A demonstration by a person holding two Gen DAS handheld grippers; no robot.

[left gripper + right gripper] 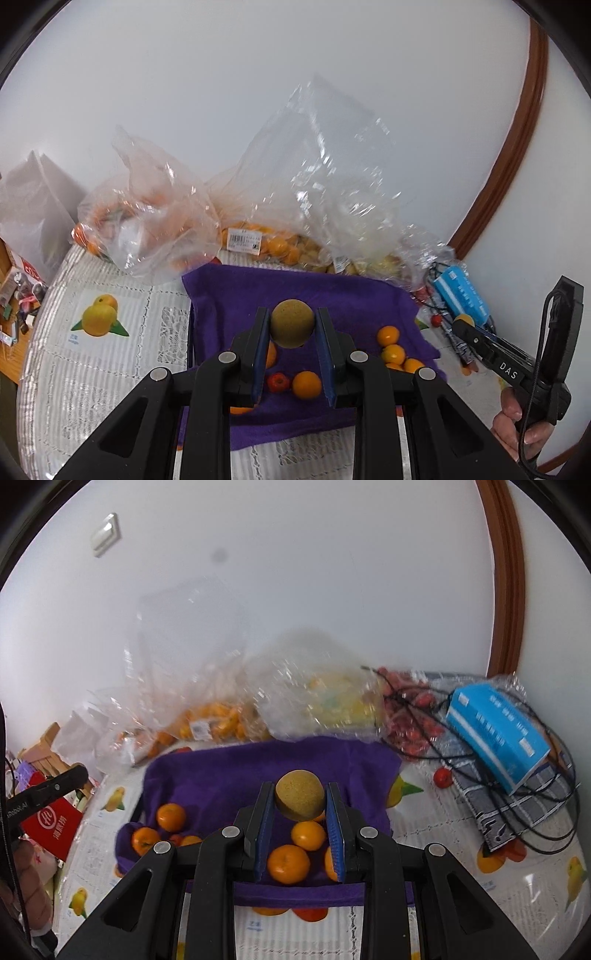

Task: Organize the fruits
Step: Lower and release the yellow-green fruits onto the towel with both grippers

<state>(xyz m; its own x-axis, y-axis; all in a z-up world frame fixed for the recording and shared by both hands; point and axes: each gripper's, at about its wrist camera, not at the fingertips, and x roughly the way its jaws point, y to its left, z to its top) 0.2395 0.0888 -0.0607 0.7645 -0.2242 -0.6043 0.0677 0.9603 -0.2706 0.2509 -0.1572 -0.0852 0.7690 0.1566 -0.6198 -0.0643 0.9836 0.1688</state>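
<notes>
- My left claw [292,326] is closed on a round, rough-skinned, brownish-green fruit [292,323], pinched between its blue ribbed pads at the fingertips and held up off the cloth.
- My right claw [300,803] grips a similar brownish-green fruit [300,799] the same way; this second fruit has a flatter underside and a speckled skin.
- Under both claws lies a purple cloth [229,295], soft and fuzzy, its edges rucked up into a shallow nest.
- On the cloth, below and to the right of my left claw, sit smooth, glossy small oranges [388,335], with one more orange [307,384] between the fingers beside a small red fruit [277,382].
- From the right claw, more oranges [288,864] lie directly beneath the fingers, and others [170,816] to the left.
- Beyond the cloth, crinkled clear plastic bags [325,177] stand against the wall; one holds many small oranges under a white price label [243,240], another pale yellow fruit.
- A further thin bag [147,221] to the left holds orange fruit.
- Right of my right claw, a blue rectangular box [496,731] rests on a checked cloth among black cables, near a bag of small red fruits [413,731].
- The table covering [110,369] is white, ribbed, printed with fruit pictures.
</notes>
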